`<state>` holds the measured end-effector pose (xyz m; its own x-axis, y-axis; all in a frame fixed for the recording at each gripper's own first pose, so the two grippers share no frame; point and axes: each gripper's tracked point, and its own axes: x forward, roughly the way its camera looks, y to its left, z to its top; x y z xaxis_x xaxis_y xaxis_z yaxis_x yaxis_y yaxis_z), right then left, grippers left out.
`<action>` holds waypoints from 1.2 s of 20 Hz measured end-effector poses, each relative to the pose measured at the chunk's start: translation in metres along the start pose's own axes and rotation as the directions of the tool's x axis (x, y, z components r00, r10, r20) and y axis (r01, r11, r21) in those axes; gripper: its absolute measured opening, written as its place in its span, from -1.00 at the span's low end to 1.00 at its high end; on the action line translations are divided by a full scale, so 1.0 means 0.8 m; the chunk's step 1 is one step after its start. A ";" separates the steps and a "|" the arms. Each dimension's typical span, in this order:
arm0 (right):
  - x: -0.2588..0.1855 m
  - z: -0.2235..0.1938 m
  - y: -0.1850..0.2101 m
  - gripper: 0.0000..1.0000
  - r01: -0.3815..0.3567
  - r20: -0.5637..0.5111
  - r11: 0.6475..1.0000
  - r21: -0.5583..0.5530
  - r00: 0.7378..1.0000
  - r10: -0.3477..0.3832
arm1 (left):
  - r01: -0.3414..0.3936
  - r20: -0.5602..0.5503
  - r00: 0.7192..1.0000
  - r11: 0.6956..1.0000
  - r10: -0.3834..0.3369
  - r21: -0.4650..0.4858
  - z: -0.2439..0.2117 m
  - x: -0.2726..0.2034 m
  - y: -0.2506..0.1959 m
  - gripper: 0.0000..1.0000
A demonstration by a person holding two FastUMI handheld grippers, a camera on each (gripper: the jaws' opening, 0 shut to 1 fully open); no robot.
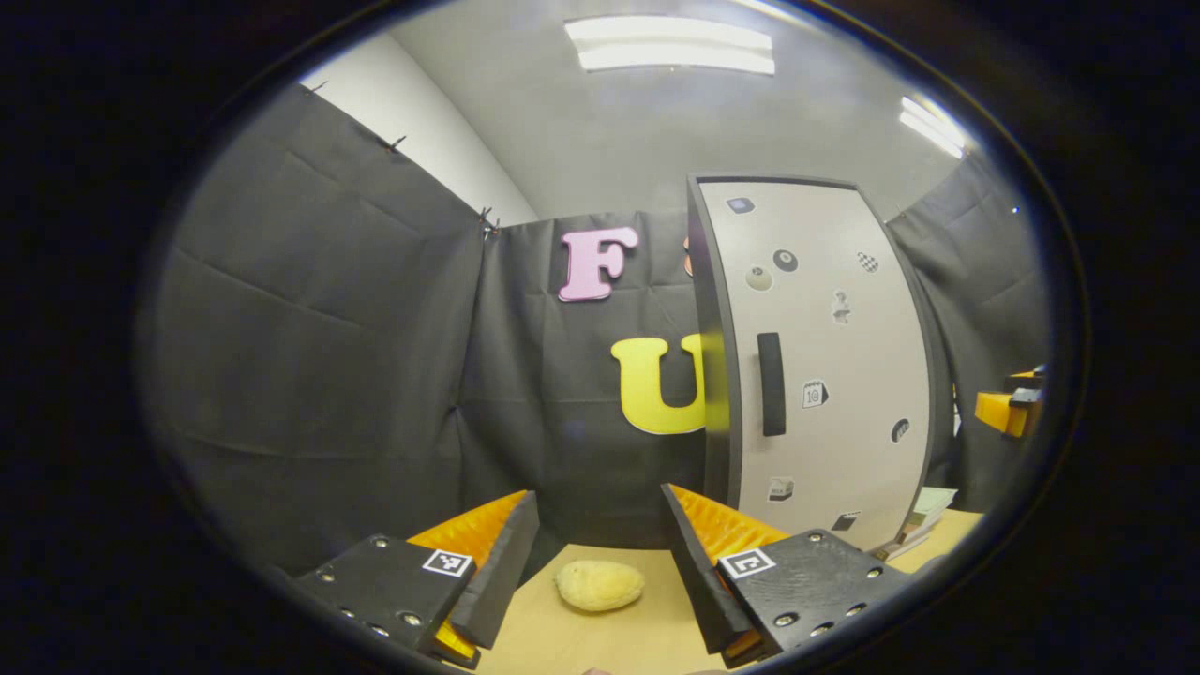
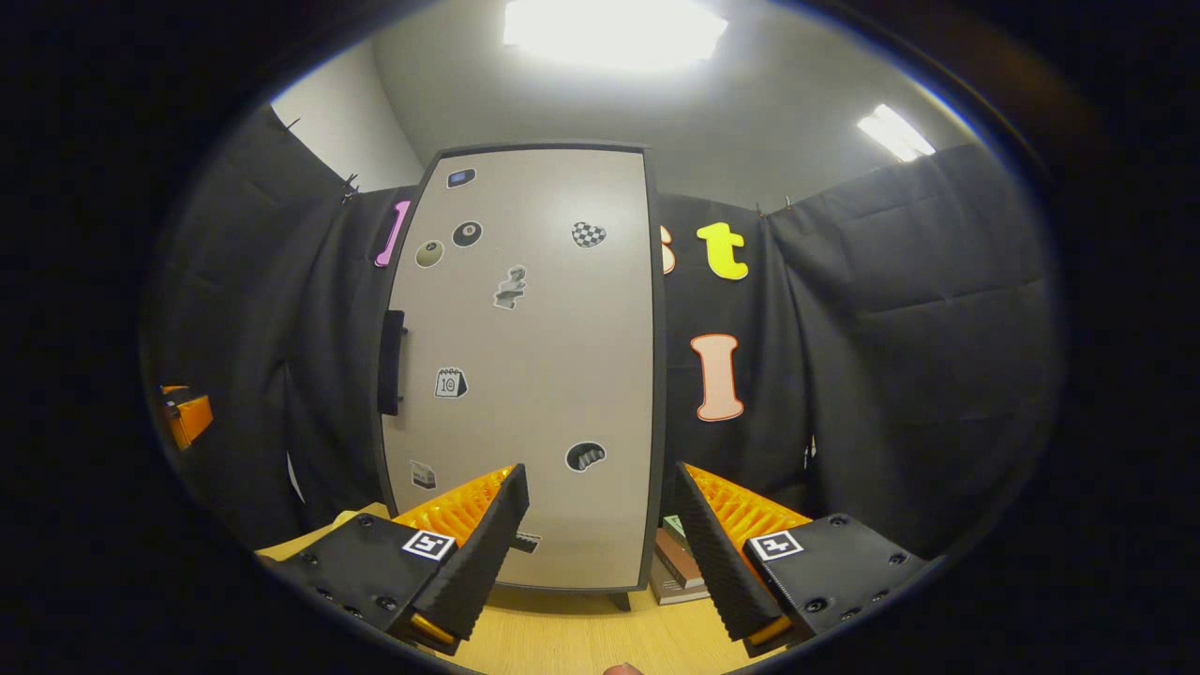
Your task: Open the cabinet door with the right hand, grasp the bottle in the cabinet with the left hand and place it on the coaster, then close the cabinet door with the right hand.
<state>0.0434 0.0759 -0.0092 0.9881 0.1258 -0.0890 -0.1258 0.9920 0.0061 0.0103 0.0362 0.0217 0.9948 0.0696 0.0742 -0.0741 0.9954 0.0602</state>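
Grey cabinet door (image 2: 525, 356) facing right tongs (image 2: 600, 534).

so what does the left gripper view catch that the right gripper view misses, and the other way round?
Left gripper view: a yellowish lumpy object lies on the table between the left gripper's open fingers. Right gripper view: stacked books beside the cabinet's base, past the open right gripper. Both: the cabinet door closed, its dark handle untouched.
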 end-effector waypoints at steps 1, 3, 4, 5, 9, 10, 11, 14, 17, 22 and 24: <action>0.001 0.000 0.005 0.96 -0.005 -0.005 1.000 0.002 1.000 0.005 | -0.003 0.004 1.000 1.000 0.003 0.004 0.003 0.000 0.002 0.60; 0.002 0.001 0.016 0.96 -0.019 -0.017 1.000 0.002 1.000 0.020 | -0.008 0.011 1.000 1.000 0.008 0.008 0.007 -0.002 0.006 0.60; 0.004 0.004 0.023 0.96 -0.029 -0.015 1.000 -0.001 0.999 0.029 | -0.011 0.012 1.000 1.000 0.011 0.009 0.006 -0.002 0.008 0.60; 0.006 0.009 0.030 0.96 -0.040 -0.011 0.999 -0.005 0.999 0.040 | -0.015 0.013 1.000 1.000 0.015 0.011 0.007 -0.003 0.011 0.60; 0.019 0.022 0.066 0.96 -0.096 -0.009 0.995 0.004 0.995 0.096 | -0.042 0.013 0.999 0.999 0.041 0.024 0.009 -0.012 0.029 0.60; 0.020 0.026 0.077 0.96 -0.115 -0.007 0.993 0.014 0.993 0.115 | -0.050 0.012 0.999 0.998 0.050 0.027 0.008 -0.016 0.035 0.60; 0.024 0.031 0.087 0.96 -0.134 -0.004 0.991 0.021 0.991 0.134 | -0.059 0.012 0.998 0.998 0.059 0.031 0.009 -0.020 0.041 0.60; 0.035 0.045 0.113 0.96 -0.174 0.005 0.984 0.022 0.985 0.174 | -0.088 0.015 0.996 0.995 0.087 0.041 0.009 -0.029 0.061 0.60; 0.052 0.058 0.140 0.96 -0.208 0.009 0.978 0.030 0.978 0.208 | -0.117 0.005 0.993 0.992 0.117 0.044 0.005 -0.039 0.081 0.60; 0.076 0.071 0.188 0.96 -0.258 0.005 0.966 0.023 0.966 0.258 | -0.170 -0.010 0.985 0.985 0.170 0.044 -0.002 -0.053 0.115 0.55; 0.084 0.073 0.208 0.96 -0.272 -0.001 0.962 0.028 0.962 0.272 | -0.190 -0.017 0.982 0.981 0.191 0.048 -0.007 -0.057 0.129 0.55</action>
<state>0.0943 0.2495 0.0440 0.9166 0.3909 -0.0845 -0.3871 0.9202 0.0576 -0.0422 0.1359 0.0192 0.9635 0.2591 0.0674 -0.2646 0.9598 0.0931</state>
